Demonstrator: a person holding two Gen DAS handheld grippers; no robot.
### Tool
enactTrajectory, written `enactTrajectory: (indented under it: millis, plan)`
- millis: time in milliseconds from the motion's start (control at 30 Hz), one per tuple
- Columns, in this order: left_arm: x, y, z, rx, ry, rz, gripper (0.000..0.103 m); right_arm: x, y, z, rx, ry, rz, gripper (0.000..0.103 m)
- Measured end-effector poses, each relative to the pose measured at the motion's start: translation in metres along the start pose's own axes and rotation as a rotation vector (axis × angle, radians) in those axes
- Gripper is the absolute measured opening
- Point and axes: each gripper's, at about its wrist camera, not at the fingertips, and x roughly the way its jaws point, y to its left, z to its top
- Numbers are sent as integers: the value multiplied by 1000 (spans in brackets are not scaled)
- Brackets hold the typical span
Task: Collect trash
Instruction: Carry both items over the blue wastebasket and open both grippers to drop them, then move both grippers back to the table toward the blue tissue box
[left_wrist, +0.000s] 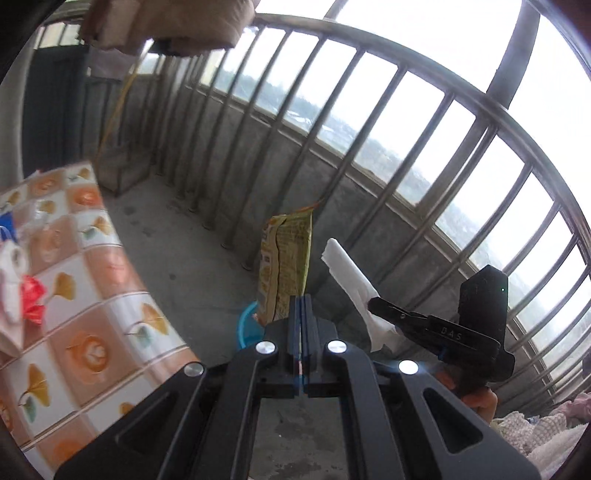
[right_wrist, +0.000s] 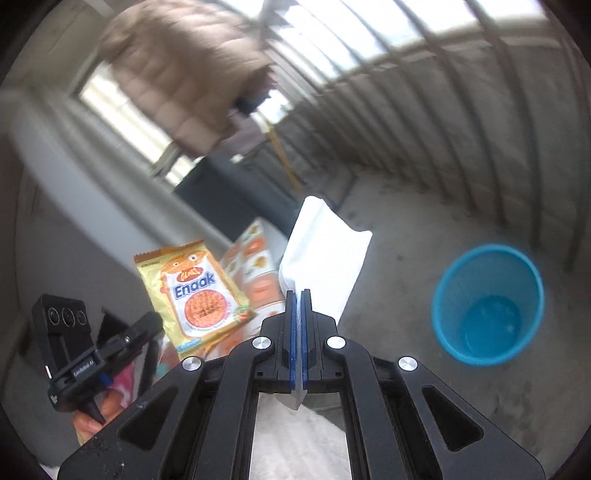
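Concrete flooring (right_wrist: 388, 295) and a barred metal railing (left_wrist: 369, 147) enclose the work area, which reads as a balcony; a table with a patterned orange-and-white cloth (left_wrist: 92, 295) stands at the left of the left wrist view. On that cloth, more litter remains: a red crumpled wrapper (left_wrist: 32, 299) and white crumpled paper (left_wrist: 13, 273), with a blue item at the frame edge that cannot be identified. A blue bin (right_wrist: 487, 306) stands on the floor, well apart from the table; in the right wrist view its interior appears to hold nothing, although blur limits certainty. The left gripper (left_wrist: 302, 306) has its jaws closed on a yellow snack packet (left_wrist: 284, 266), held upright above the floor with the bin rim showing just behind it. The packet is a flat, creased foil pouch printed with "Enaak" and an orange noodle disc. The right gripper (right_wrist: 298, 299) has its jaws closed on a white tissue (right_wrist: 325, 251), a thin, soft, folded sheet that stands up from the fingertips and droops at one corner. Judgement on progress: both items are picked and off the table, neither is yet deposited, and at least two pieces of litter remain on the cloth, so the task is at an early-to-middle stage.
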Motion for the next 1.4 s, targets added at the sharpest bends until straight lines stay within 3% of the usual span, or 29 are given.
enactTrajectory:
  millis: [200,400,433,500,567,667,800,967,1100,1167,1300,1400]
  plan:
    - [158,-14,4,2,263,-7,0,21,-98,11,275,34,-32,1]
    - [281,-21,4,8,421,5,1,50,-184,27,458,49,-44,6]
    - [300,-20,2,5,443,14,2,57,-197,30,484,54,-47,9]
    - [327,-11,-2,7,473,33,6,67,-230,31,526,65,-76,31]
    - [348,-5,-6,21,480,75,18,78,-252,30,542,75,-140,37]
    - [360,3,-11,-19,498,81,21,90,-275,24,568,98,-153,43]
    - [342,4,-16,-2,462,71,28,85,-286,16,569,83,-162,47]
    - [307,8,-6,-19,398,61,32,70,-267,20,504,22,-180,50]
    - [251,-6,4,26,299,72,38,52,-224,28,363,-35,-229,61]
    - [220,-13,4,57,248,78,47,41,-192,31,267,-56,-265,68]
    - [143,-21,-5,82,148,93,58,26,-135,31,75,-98,-338,84]
    - [92,-16,-17,83,106,144,64,21,-92,25,-76,-119,-395,92]
